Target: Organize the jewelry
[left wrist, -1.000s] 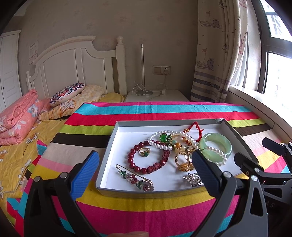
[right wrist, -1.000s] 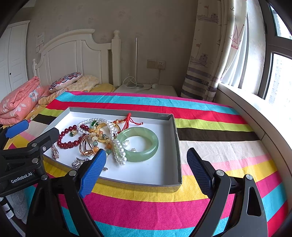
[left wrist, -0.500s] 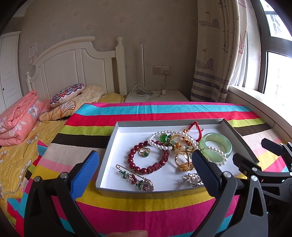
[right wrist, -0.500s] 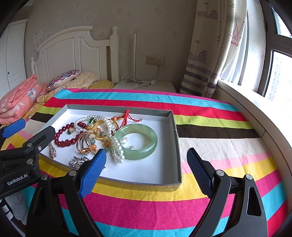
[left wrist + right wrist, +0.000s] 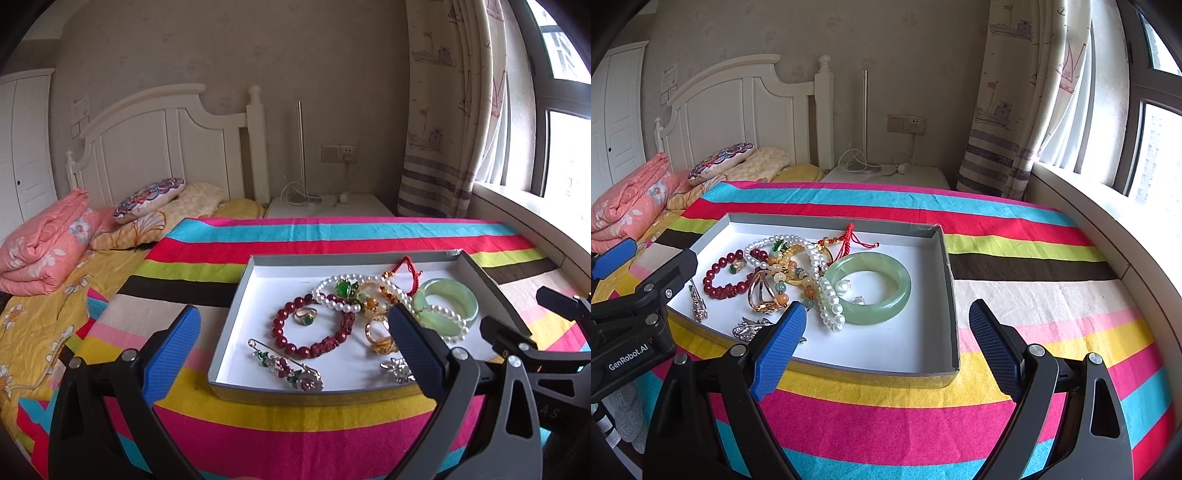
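Note:
A shallow grey box (image 5: 303,260) (image 5: 953,295) with a white floor sits on the striped cloth and holds jumbled jewelry: a green jade bangle (image 5: 448,295) (image 5: 886,301), a pearl strand (image 5: 332,282) (image 5: 827,299), a dark red bead bracelet (image 5: 284,338) (image 5: 714,273), a gold ring with a green stone (image 5: 306,316), gold rings (image 5: 380,341) (image 5: 761,291), a red cord charm (image 5: 408,264) (image 5: 847,240) and brooches (image 5: 288,369) (image 5: 750,328). My left gripper (image 5: 291,349) is open and empty before the box's near edge. My right gripper (image 5: 888,341) is open and empty over the box's near right corner.
The striped cloth (image 5: 1034,258) covers a table beside a bed with a folded pink quilt (image 5: 40,243) and pillows (image 5: 147,195). A white nightstand (image 5: 325,206) with cables stands behind. A curtain (image 5: 1015,110) and a windowsill (image 5: 1108,229) run along the right.
My right gripper has moved forward and up toward the box, so the jewelry sits larger and lower in its view. My left gripper has barely moved.

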Motion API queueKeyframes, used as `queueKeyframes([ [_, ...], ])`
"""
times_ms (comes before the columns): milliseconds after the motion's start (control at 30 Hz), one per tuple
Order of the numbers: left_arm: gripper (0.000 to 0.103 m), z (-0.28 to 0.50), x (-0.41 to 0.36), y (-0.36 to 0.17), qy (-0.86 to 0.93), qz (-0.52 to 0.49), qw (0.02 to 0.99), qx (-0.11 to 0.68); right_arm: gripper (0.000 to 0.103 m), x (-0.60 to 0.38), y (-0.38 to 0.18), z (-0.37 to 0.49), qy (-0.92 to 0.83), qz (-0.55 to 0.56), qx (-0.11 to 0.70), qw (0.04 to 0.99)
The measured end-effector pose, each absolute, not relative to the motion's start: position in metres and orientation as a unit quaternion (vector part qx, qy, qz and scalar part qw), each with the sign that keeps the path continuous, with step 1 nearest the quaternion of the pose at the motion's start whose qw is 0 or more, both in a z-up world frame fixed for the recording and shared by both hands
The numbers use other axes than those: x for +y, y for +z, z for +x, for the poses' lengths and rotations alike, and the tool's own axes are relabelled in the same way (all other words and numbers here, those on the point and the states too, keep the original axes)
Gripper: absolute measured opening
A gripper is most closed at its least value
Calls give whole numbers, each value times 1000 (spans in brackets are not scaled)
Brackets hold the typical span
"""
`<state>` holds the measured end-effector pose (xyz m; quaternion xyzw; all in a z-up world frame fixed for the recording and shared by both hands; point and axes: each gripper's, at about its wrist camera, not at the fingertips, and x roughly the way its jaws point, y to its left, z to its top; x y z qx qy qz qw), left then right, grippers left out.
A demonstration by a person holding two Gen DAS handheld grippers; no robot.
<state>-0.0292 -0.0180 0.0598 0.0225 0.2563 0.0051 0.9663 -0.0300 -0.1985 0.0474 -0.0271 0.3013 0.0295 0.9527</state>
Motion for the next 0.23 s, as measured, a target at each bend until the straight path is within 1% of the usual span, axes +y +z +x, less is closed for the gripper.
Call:
queueKeyframes([
  [100, 101, -31, -11, 65, -30, 10, 954, 297, 87, -200, 49, -34, 49, -26, 314, 948],
  [167, 101, -38, -7, 65, -21, 32, 944, 327, 87, -198, 51, -44, 86, -34, 335, 938],
  [233, 101, -44, -5, 57, -13, 46, 928, 368, 87, -192, 47, -59, 109, -66, 361, 924],
])
